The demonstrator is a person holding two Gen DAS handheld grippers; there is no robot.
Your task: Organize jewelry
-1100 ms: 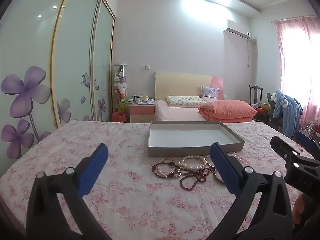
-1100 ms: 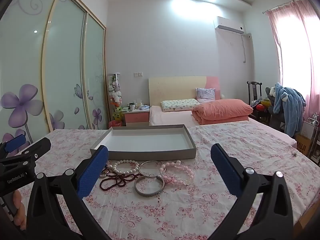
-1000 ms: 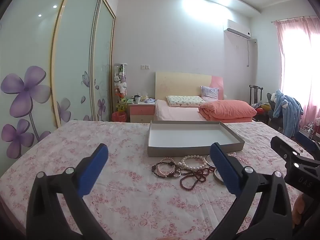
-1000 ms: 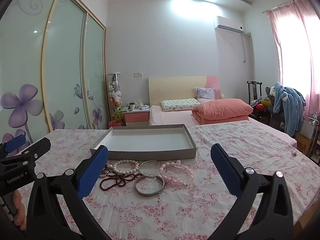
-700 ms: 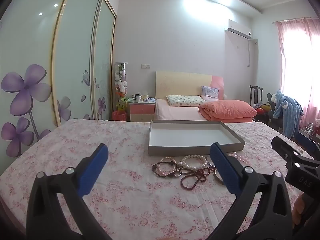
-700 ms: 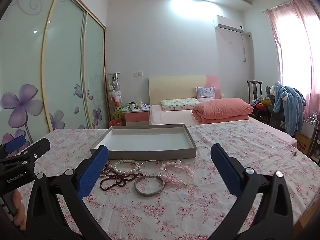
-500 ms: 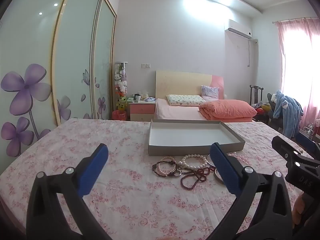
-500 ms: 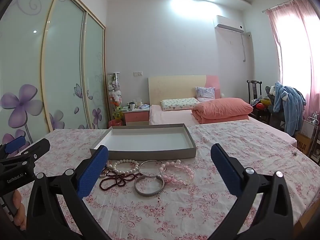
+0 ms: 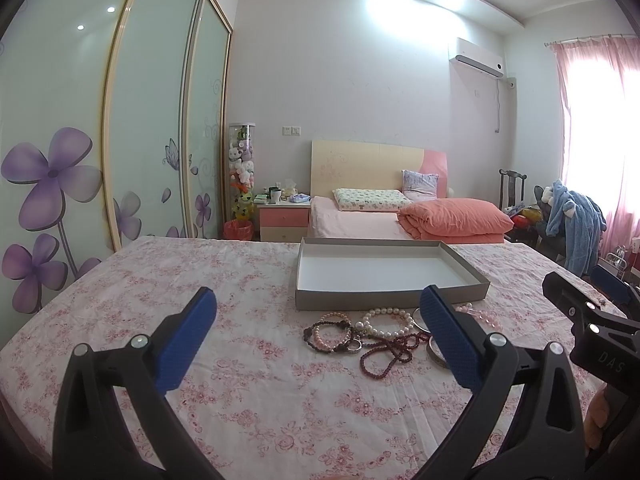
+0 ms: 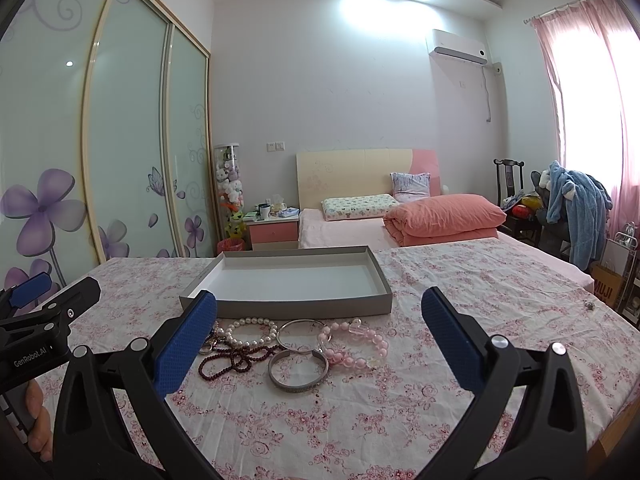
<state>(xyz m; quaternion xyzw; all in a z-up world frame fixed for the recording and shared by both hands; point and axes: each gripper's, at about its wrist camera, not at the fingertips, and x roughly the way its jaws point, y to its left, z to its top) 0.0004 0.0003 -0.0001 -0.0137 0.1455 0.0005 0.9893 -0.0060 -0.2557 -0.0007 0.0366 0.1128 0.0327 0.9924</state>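
Note:
A grey shallow box [image 9: 390, 299] [image 10: 304, 308] with a white inside lies on the floral tablecloth. In front of it lies a heap of jewelry: a white pearl bracelet [image 10: 250, 330] [image 9: 386, 322], a dark red bead string [image 10: 232, 360] [image 9: 386, 354], a silver bangle [image 10: 298, 372], a thin silver ring bangle [image 10: 300, 334], a pink bead bracelet [image 10: 354, 350] and a pink-and-dark bracelet pair [image 9: 330, 334]. My left gripper [image 9: 318, 336] is open and empty, short of the heap. My right gripper [image 10: 318, 334] is open and empty, above the near side of the heap.
The table wears a pink floral cloth [image 9: 240, 380]. The right gripper's body shows at the right edge of the left wrist view [image 9: 592, 332]; the left gripper's body shows at the left edge of the right wrist view [image 10: 44, 332]. A bed [image 10: 400, 224] and a wardrobe [image 10: 120, 140] stand behind.

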